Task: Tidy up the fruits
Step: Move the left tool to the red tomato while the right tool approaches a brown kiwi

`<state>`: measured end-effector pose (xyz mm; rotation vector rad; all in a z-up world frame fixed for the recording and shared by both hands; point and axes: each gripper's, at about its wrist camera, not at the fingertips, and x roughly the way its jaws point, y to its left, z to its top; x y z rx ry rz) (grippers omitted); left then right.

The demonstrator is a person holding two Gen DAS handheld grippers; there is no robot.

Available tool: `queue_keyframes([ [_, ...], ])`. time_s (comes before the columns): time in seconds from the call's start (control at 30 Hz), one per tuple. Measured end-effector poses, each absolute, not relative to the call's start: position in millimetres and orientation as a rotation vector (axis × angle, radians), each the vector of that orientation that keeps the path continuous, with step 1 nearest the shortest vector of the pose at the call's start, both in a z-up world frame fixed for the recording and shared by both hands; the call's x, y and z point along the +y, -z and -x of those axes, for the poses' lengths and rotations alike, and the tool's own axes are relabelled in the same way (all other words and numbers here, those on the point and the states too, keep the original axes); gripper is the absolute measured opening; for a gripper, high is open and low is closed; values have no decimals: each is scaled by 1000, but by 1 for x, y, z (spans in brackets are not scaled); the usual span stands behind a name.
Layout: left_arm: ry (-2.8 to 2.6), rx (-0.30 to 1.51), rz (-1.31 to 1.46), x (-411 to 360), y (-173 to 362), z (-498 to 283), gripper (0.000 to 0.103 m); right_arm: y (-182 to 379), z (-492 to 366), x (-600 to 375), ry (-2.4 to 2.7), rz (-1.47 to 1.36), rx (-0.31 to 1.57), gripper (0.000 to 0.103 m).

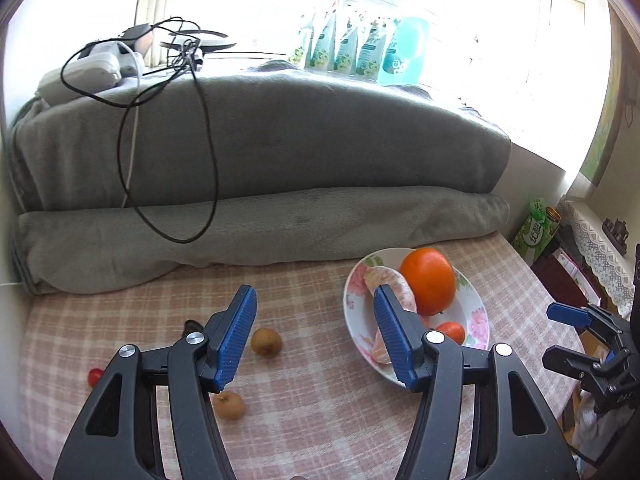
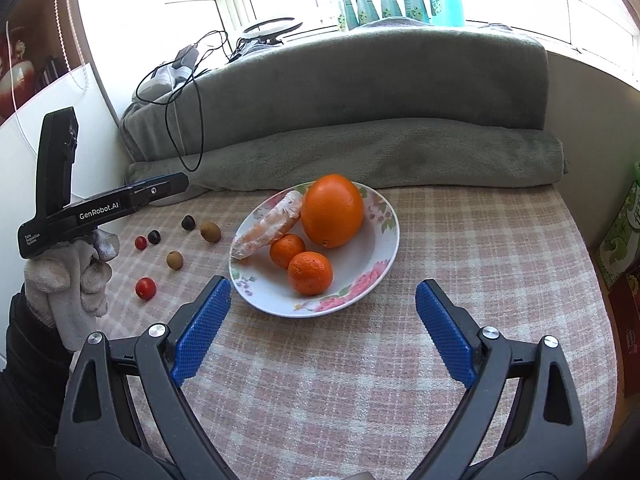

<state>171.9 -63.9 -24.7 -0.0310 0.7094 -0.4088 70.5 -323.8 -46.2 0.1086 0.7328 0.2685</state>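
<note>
Both tongs hung released and empty above the checked worktop (image 2: pixel 460 240); left tongs (image 1: pixel 316 336) and right tongs (image 2: pixel 322 334) flanked the plate (image 2: pixel 384 240) of oranges; small loose fruits (image 2: pixel 175 259) beside it likely awaited gathering next.

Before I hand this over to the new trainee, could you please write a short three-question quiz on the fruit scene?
1. True or false: the left gripper is shut on a fruit.
2. How many whole, unpeeled orange-coloured fruits lie in the floral plate? A) two B) three C) five
3. Fill in: the two red cherry tomatoes lie on the checked cloth, to the ____ of the plate in the right wrist view.

Key
1. False: its jaws stand open and empty.
2. B: the big orange and two small mandarins, beside a peeled one.
3. Left.
</note>
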Motion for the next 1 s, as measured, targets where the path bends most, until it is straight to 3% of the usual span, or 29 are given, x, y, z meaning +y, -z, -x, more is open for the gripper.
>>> queue_keyframes([
  [0.53, 231, 695, 71, 28, 33, -134, 60, 42, -96, -244, -433, 11, 747, 95],
  [1.0, 295, 796, 96, 33, 77, -99, 60, 55, -131, -181, -560, 79, 827, 95],
])
